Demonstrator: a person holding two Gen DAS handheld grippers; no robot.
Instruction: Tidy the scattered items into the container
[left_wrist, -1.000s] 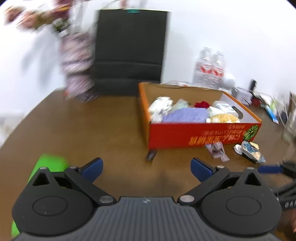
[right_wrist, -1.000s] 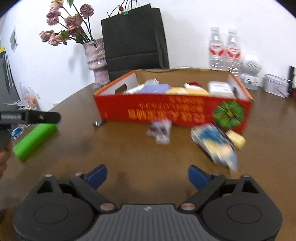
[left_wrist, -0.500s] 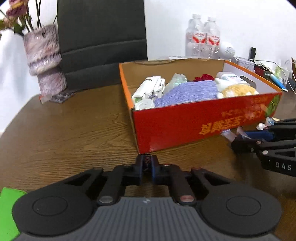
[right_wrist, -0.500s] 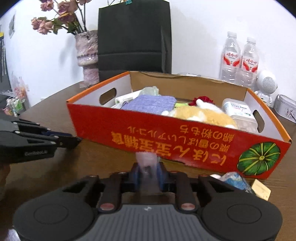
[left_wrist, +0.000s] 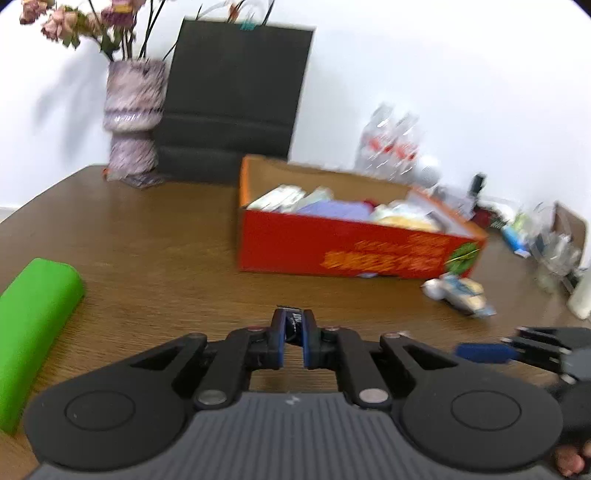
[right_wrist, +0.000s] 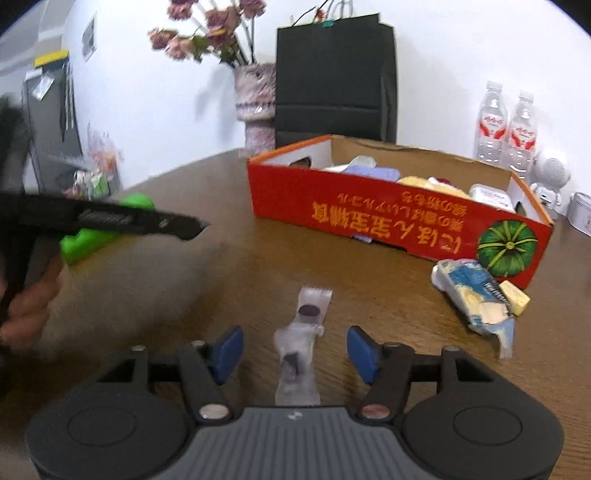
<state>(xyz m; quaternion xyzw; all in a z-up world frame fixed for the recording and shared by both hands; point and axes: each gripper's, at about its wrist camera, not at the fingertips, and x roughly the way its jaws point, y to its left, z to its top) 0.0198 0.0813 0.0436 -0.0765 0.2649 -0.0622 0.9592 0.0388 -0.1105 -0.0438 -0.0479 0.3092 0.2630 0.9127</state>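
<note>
Between the left gripper's (left_wrist: 293, 334) fingertips sits a small dark clip (left_wrist: 291, 319), pinched tight; half a second ago those same shut jaws were right up against the red box's (left_wrist: 332, 247) corner, and now they are drawn back with the box well ahead. The right gripper's (right_wrist: 295, 349) jaws have just been opening, and the clear packet (right_wrist: 299, 343) it was squeezing lies loose between them on the table (right_wrist: 229, 280). Judging by this, that pick failed. Only the right view shows the packet; the left view alone shows the clip.
</note>
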